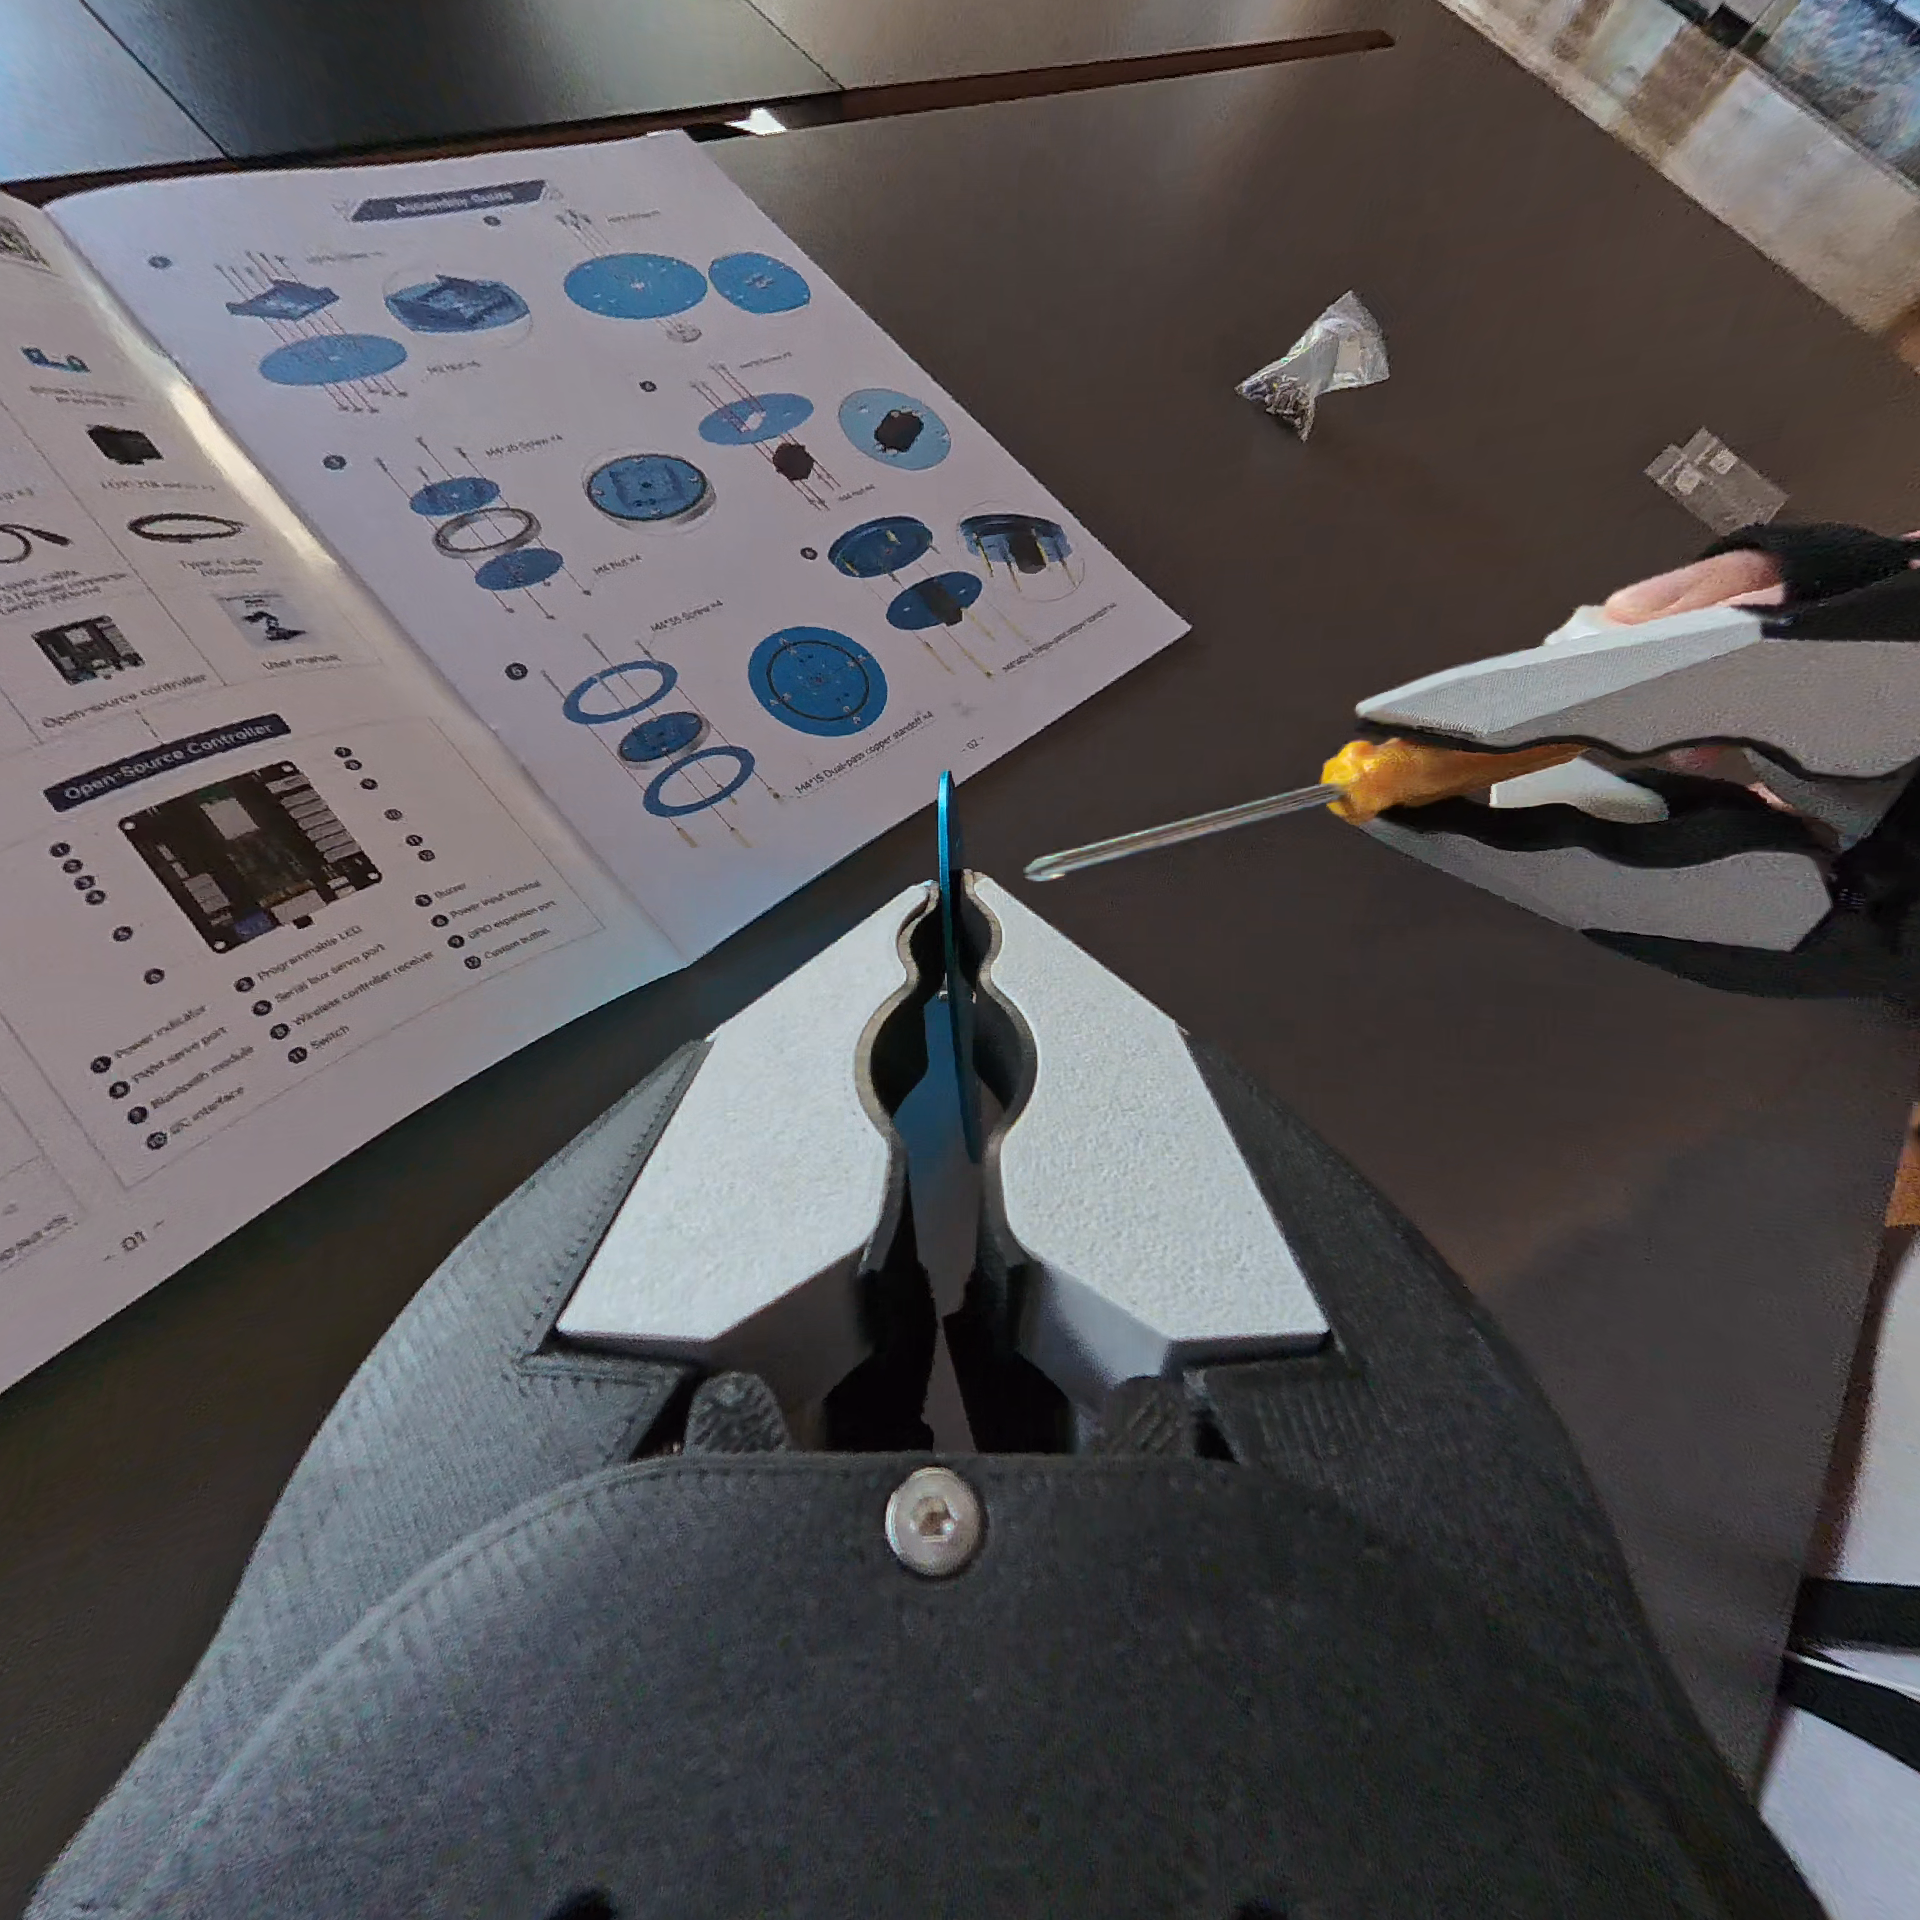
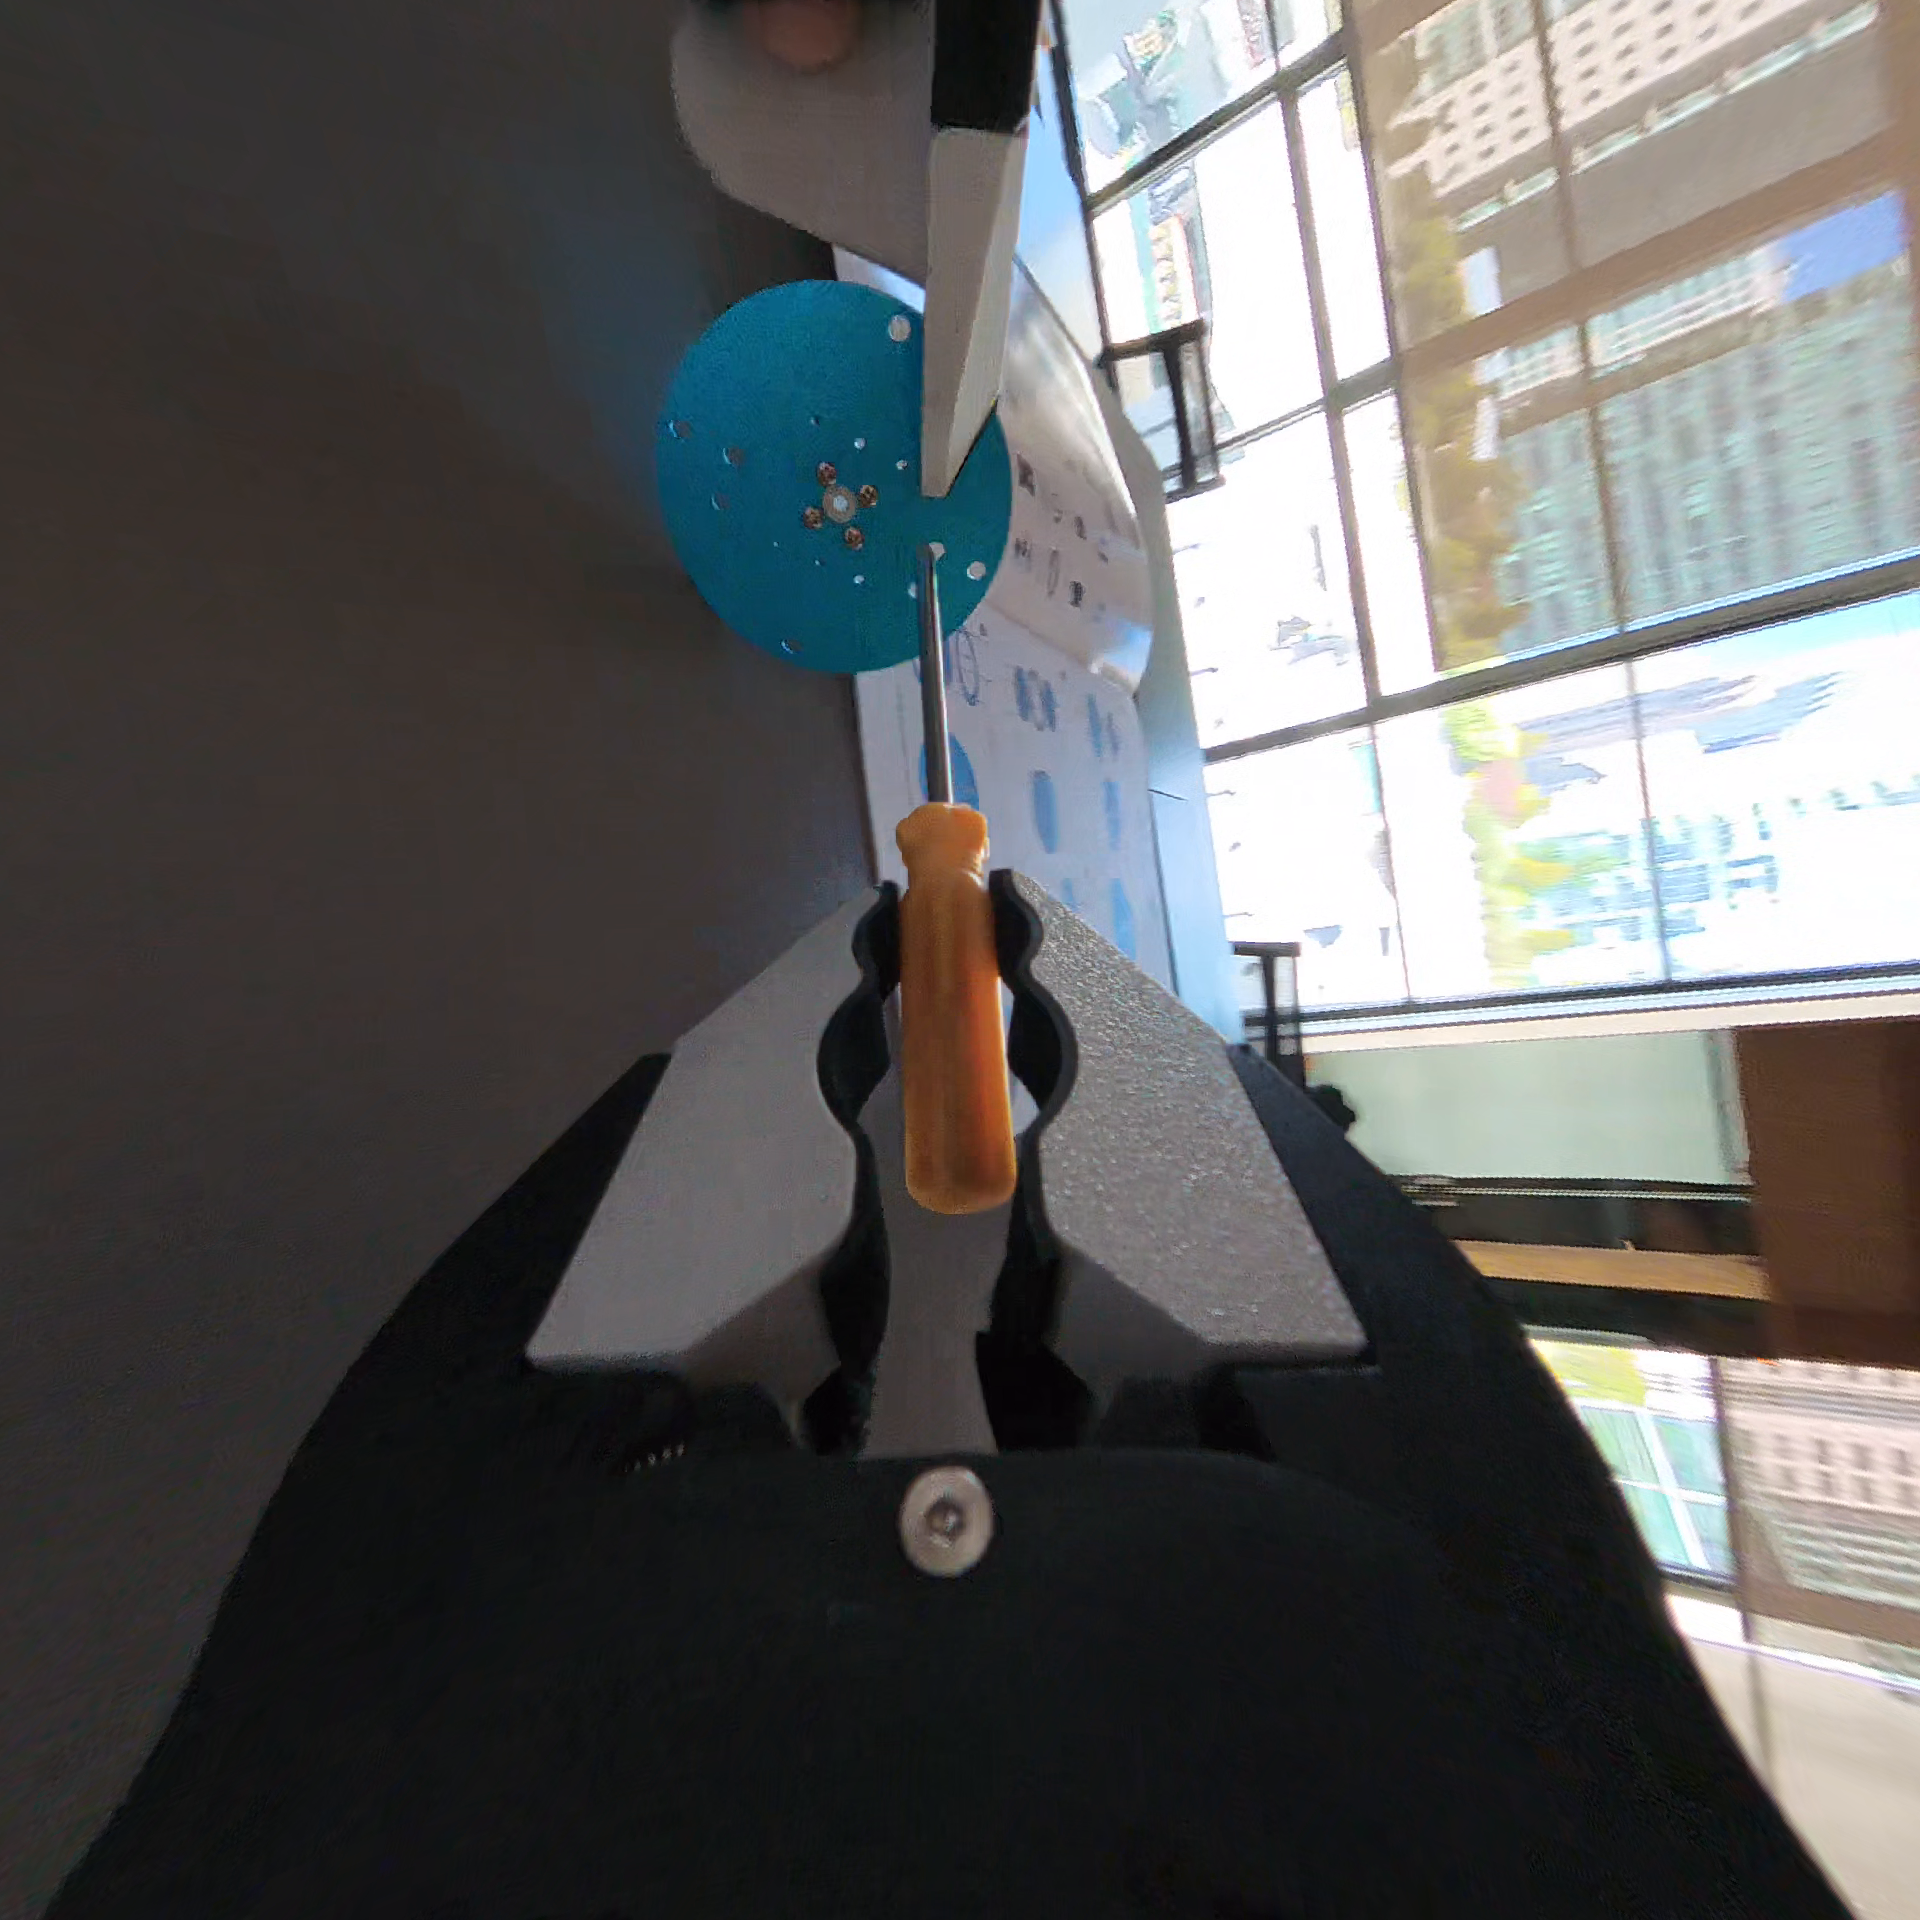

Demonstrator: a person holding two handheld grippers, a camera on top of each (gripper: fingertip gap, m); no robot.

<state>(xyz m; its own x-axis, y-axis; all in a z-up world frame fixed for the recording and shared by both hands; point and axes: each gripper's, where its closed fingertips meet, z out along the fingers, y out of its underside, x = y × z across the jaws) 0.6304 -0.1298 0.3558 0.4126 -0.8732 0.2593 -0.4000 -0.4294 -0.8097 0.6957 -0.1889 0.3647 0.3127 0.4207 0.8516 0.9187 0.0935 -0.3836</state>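
My left gripper [image 1: 948, 888] is shut on a thin blue round plate [image 1: 948, 831], held upright and edge-on above the dark table [image 1: 1351, 1039]. In the right wrist view the blue plate [image 2: 790, 478] shows its face, with several small holes and brass screws at its centre. My right gripper [image 2: 943, 894] is shut on the orange handle of a screwdriver [image 2: 954, 1029]. The steel shaft points at the plate and its tip sits at a hole near the plate's rim. The right gripper [image 1: 1371, 764] with the screwdriver [image 1: 1195, 826] also shows in the left wrist view, its tip just right of the plate.
An open assembly manual [image 1: 468, 623] with blue part diagrams lies on the table at the left. A small clear bag of screws [image 1: 1314, 364] and a flat clear packet [image 1: 1714, 480] lie farther right. Large windows [image 2: 1558, 520] fill the right wrist view's right side. My right fingertips sit around 10 cm from my left ones.
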